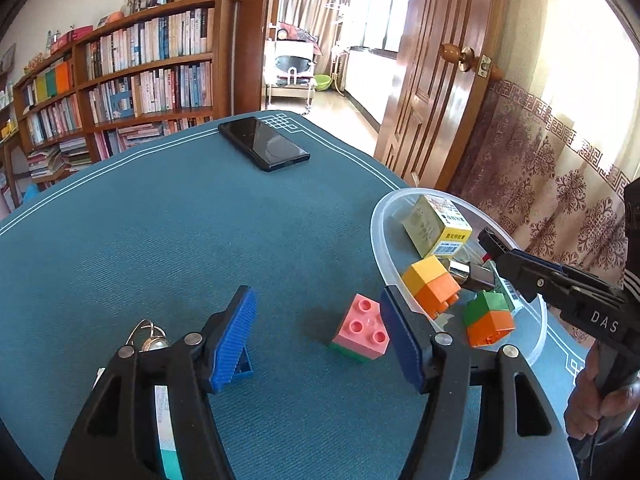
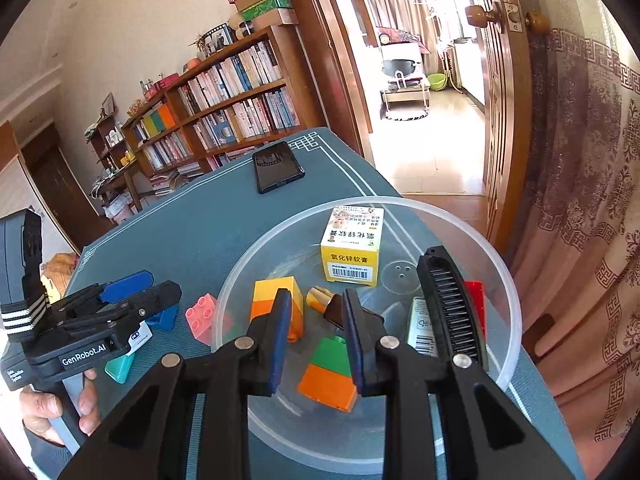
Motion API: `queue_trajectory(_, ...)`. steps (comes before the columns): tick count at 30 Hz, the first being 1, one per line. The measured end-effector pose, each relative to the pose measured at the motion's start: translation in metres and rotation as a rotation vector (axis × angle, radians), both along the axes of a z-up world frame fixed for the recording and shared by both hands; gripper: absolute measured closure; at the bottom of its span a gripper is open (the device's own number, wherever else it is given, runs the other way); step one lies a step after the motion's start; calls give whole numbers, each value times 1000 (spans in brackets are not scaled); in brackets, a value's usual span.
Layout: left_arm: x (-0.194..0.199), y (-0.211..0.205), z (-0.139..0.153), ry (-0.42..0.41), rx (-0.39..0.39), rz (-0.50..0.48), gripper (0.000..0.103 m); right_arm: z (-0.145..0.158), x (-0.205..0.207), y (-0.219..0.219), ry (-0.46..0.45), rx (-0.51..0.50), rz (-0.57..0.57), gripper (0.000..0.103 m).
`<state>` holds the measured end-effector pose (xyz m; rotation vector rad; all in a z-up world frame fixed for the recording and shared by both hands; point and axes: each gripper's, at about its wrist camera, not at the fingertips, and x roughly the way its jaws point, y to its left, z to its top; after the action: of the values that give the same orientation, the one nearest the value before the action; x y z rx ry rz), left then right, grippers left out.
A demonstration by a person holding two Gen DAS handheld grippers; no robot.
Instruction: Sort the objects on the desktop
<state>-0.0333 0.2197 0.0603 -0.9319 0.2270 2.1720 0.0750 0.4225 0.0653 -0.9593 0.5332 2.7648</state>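
A clear plastic bowl (image 2: 514, 320) sits at the table's right side. In it lie a green-and-orange brick (image 2: 328, 376), a yellow-and-orange brick (image 2: 266, 300), a yellow ointment box (image 2: 352, 248), a black comb (image 2: 448, 304), a red brick (image 2: 475, 300) and a gold metal piece (image 2: 318, 298). My right gripper (image 2: 316, 312) hovers over the bowl, narrowly open, its pads clear of the green-and-orange brick below. A pink-on-green brick (image 1: 362, 330) stands on the cloth just left of the bowl (image 1: 376, 236). My left gripper (image 1: 320, 308) is open around it, the brick near the right pad, not pressed.
A black phone (image 1: 264, 142) lies at the table's far edge. Near the left gripper are a small blue piece (image 1: 242, 368), a key ring (image 1: 150, 336) and a white-and-teal card (image 1: 168, 420). A teal wedge (image 2: 120, 368) lies by the person's hand. Bookshelves and a wooden door stand behind.
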Motion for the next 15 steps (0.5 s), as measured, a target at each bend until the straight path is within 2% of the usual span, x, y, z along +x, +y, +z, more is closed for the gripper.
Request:
queue_trajectory(7, 4, 7, -17, -8, -59, -71, 35, 0, -3, 0, -4, -2, -4, 68)
queue_trajectory(9, 9, 9, -18, 7, -55, -121, 35, -1, -3, 1, -9, -2, -9, 54)
queue_trajectory(11, 16, 11, -18, 42, -76, -149, 35, -1, -2, 2, -5, 1, -22, 45)
queue_trajectory(12, 19, 12, -18, 58, -86, -164, 35, -1, -1, 2, -1, 4, -27, 42)
queue_trajectory(15, 28, 15, -20, 95, -118, -212, 35, 2, 1, 3, 10, 10, -29, 41)
